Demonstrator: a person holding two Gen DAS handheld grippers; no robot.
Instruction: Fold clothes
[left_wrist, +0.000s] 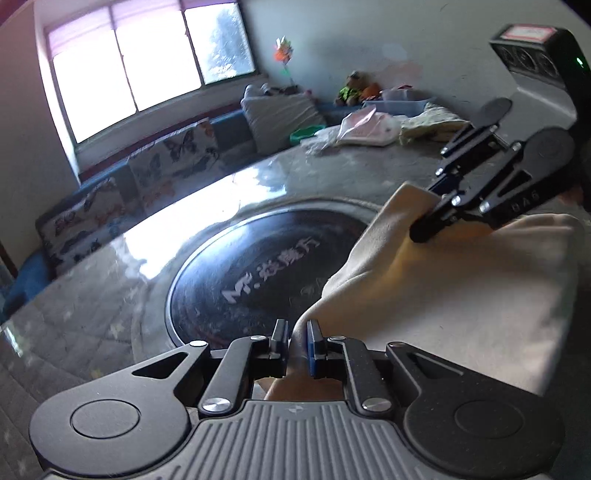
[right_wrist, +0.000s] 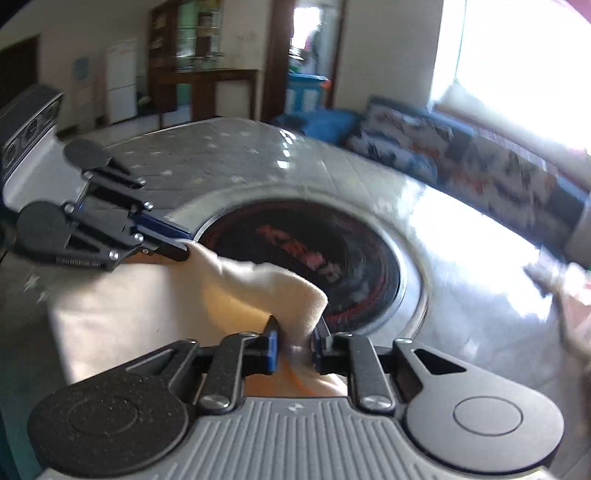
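Note:
A cream cloth (left_wrist: 461, 288) lies over the near right part of the grey table (left_wrist: 110, 295), and one edge is lifted in a fold (right_wrist: 258, 284). My left gripper (left_wrist: 297, 341) is shut on that edge at one corner; the right wrist view shows it from the side (right_wrist: 181, 247). At the other corner the cloth edge passes between the fingers of my right gripper (right_wrist: 295, 334). Its jaws stand a little apart and the pads look loose on the cloth. From the left wrist view it sits at the upper right (left_wrist: 424, 225).
A round black inset with white lettering (left_wrist: 258, 273) sits in the middle of the table, just beyond the cloth. More folded clothes and bags (left_wrist: 369, 129) lie at the far edge. A cushioned bench (left_wrist: 147, 177) runs under the window.

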